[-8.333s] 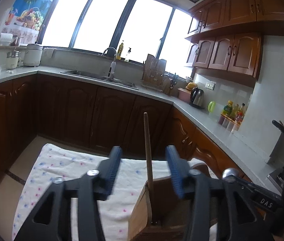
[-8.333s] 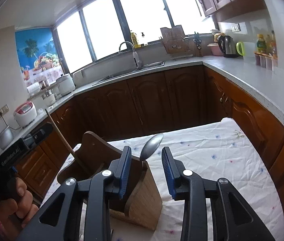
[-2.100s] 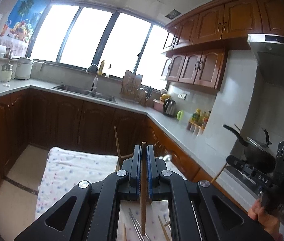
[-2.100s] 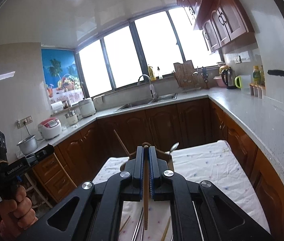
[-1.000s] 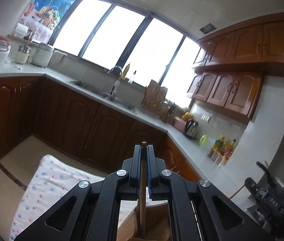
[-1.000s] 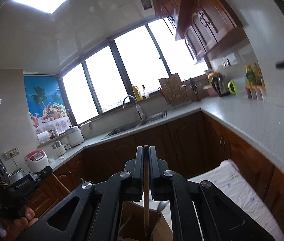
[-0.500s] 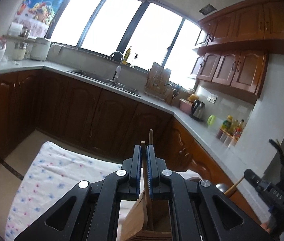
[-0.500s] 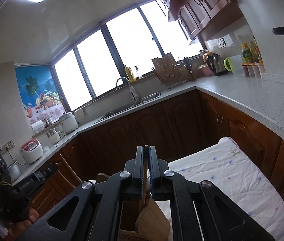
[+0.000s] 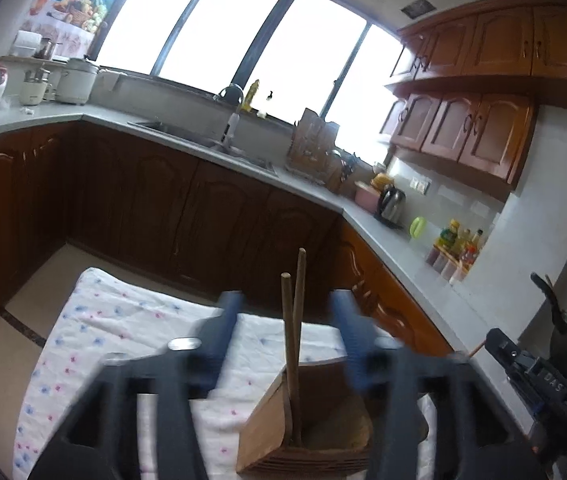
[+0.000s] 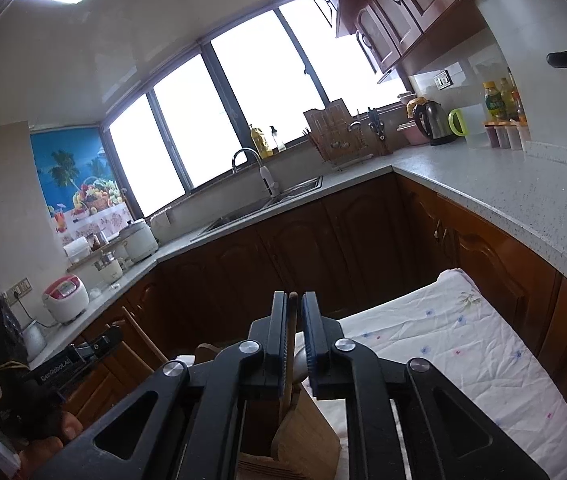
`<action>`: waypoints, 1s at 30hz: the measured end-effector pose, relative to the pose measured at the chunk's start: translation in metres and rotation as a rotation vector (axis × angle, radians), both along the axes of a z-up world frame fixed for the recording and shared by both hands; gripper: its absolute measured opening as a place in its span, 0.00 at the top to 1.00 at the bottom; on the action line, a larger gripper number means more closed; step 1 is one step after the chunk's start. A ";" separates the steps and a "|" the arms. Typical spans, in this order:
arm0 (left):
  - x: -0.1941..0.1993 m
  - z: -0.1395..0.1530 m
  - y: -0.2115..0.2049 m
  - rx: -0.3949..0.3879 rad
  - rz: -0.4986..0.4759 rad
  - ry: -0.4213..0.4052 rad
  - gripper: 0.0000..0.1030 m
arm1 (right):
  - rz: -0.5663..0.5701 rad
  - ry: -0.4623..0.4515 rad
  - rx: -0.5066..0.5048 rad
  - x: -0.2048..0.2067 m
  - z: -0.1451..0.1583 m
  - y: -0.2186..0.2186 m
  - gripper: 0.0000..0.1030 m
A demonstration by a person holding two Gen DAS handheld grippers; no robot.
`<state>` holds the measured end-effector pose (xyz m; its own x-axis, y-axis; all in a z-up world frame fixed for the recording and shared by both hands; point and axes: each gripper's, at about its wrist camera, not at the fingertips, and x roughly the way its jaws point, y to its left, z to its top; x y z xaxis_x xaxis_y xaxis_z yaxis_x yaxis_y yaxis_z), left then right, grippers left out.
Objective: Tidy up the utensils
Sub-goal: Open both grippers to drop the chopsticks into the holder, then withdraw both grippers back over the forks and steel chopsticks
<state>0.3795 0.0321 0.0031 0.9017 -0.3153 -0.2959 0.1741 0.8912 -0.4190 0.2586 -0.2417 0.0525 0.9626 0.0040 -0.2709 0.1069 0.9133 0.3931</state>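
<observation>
A: The left gripper [image 9: 285, 322] has just been sprung apart: its blue pads [image 9: 225, 320] are seen blurred at nine and three o'clock of two wooden chopsticks [image 9: 292, 340], and neither stick is touched.

B: And the sticks themselves are planted upright in the wooden utensil holder [image 9: 267, 432], which is set on the flowered cloth [image 9: 123, 320], at six o'clock in the left wrist view.

A: Over on the right, the right gripper [image 10: 294, 344] has also just been eased open. A narrow gap is shown between its pads [image 10: 281, 336], and a single chopstick [image 10: 293, 312] is seen standing inside that gap.

B: Is that stick pressed?

A: A sliver of daylight can be made out on its right side; whether the left pad is brushed cannot be told. No clamp is shown.

B: Its lower end is lost behind the jaws, where the holder [image 10: 307, 436] is found at six o'clock. A metal spoon bowl [image 10: 301, 358] is glimpsed just behind the pads.

A: At eight o'clock in the right wrist view, the person's hand [image 10: 49, 442] is wrapped around the other gripper's handle.
</observation>
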 end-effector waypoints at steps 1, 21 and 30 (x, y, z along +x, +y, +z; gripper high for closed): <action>-0.002 0.003 0.002 0.007 0.003 -0.005 0.48 | -0.001 -0.009 0.009 -0.003 0.001 -0.002 0.54; -0.119 0.002 0.031 0.063 -0.017 0.067 0.21 | 0.038 -0.009 0.019 -0.088 -0.006 0.020 0.08; -0.176 0.005 0.028 0.113 -0.064 0.098 0.21 | 0.079 0.040 -0.009 -0.123 -0.012 0.044 0.08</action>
